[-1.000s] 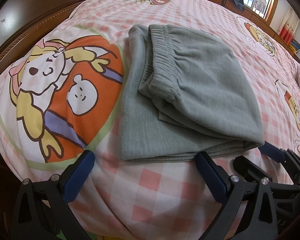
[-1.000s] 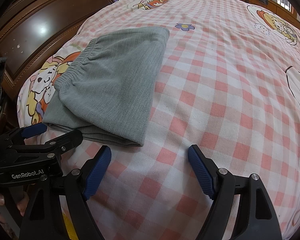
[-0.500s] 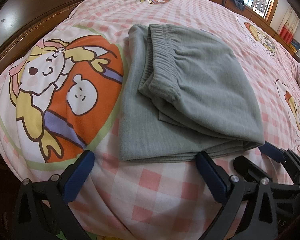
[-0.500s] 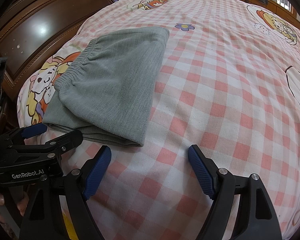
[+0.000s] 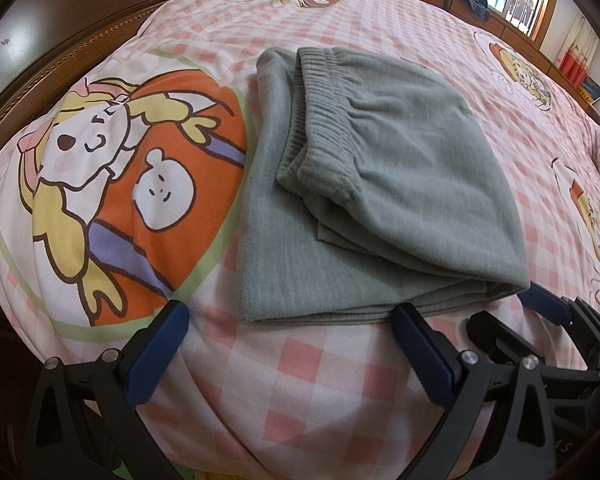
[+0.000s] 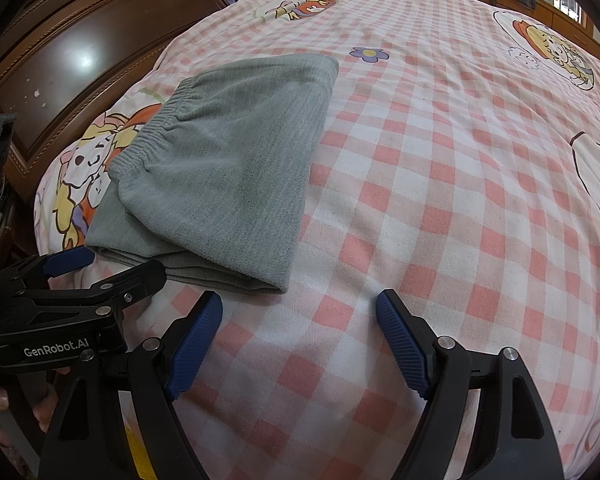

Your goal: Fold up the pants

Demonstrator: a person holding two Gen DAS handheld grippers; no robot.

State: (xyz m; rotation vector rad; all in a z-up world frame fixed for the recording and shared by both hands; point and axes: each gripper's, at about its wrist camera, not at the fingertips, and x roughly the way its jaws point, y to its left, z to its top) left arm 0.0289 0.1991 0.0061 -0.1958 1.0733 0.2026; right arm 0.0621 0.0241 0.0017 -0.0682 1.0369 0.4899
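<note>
The grey pants (image 5: 380,184) lay folded on the bed (image 6: 460,200), seemingly finished (waistband uppermost). Left tool (image 5: 288,344) and right tool (image 6: 300,336) hovered released beside them; only withdrawal seemed needed.

Folded pants (image 5: 384,200) lie at frame centre on a bed (image 5: 300,392), a cartoon print (image 5: 120,184) to their left, the left gripper (image 5: 290,348) below, the right gripper (image 5: 556,320) at lower right.
</note>
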